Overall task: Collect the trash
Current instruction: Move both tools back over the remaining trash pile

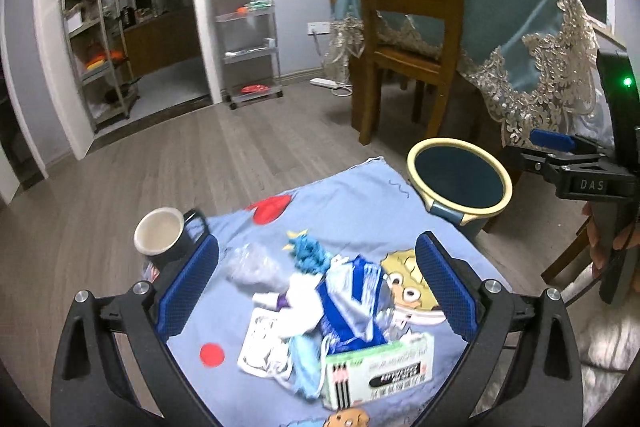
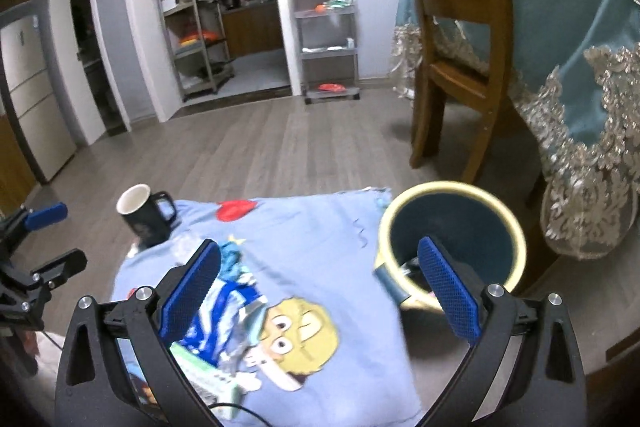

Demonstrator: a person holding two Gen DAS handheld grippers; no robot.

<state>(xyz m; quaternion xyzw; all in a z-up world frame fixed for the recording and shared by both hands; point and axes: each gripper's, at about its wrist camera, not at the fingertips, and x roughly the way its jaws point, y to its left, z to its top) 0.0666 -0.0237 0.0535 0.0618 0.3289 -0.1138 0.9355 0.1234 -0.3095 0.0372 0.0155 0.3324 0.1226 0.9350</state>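
Note:
A pile of trash lies on a light blue cartoon cloth point(image 1: 344, 211): a blue-and-white wrapper point(image 1: 352, 303), a green-and-white box point(image 1: 380, 375), a white packet point(image 1: 264, 343), crumpled clear plastic point(image 1: 252, 263) and a blue scrap point(image 1: 310, 253). My left gripper point(image 1: 316, 291) is open, its pads either side of the pile, above it. A dark blue bin with a cream rim point(image 1: 460, 179) stands at the cloth's right edge. My right gripper point(image 2: 320, 291) is open and empty, above the cloth point(image 2: 320, 227) beside the bin point(image 2: 452, 243). The wrapper point(image 2: 224, 311) shows by its left finger.
A black mug point(image 1: 164, 237) with a white inside stands on the cloth's left corner; it also shows in the right wrist view point(image 2: 144, 217). A wooden chair point(image 1: 408, 27) and a table with a teal lace-edged cloth point(image 1: 520, 27) stand behind the bin. Shelving racks point(image 1: 248, 27) line the far wall.

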